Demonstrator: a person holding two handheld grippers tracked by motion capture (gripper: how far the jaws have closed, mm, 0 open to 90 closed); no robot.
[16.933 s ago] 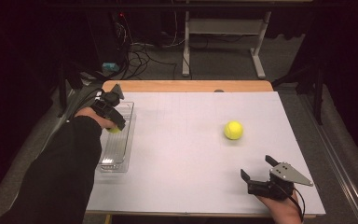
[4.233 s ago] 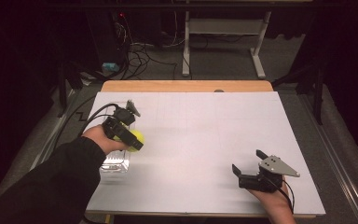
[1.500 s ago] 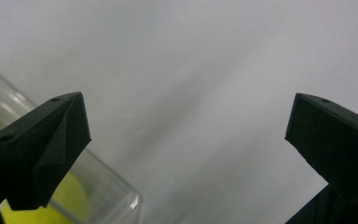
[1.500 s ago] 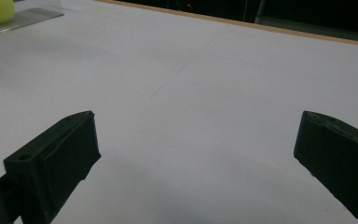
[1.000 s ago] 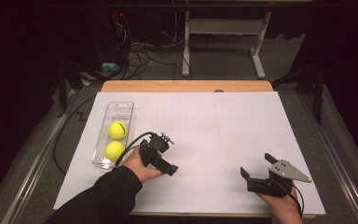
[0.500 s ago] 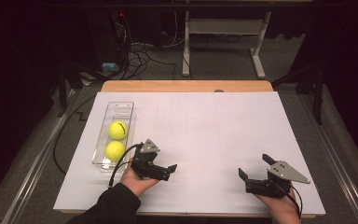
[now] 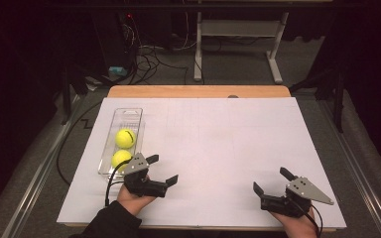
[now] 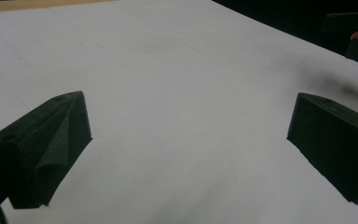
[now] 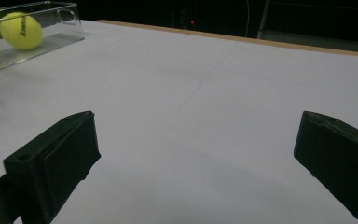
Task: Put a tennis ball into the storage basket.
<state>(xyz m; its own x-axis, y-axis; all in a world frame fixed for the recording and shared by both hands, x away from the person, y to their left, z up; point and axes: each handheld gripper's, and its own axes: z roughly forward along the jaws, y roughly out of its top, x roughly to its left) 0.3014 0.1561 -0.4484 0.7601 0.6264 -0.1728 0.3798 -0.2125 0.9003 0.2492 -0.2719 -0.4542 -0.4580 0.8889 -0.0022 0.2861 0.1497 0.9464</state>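
Both tennis balls (image 7: 122, 148) sit in the clear tray (image 7: 129, 114). Left gripper (image 7: 161, 170) and right gripper (image 7: 270, 180) rest empty, jaws apart (the left just beside the tray); a careless swing could knock it.

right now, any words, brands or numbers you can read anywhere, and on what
Farther tennis ball in the clear tray: dark brand lettering, too blurred to read.
Nearer tennis ball: no print legible.
White table sheet: faint lines, no text.
Nothing else readable.
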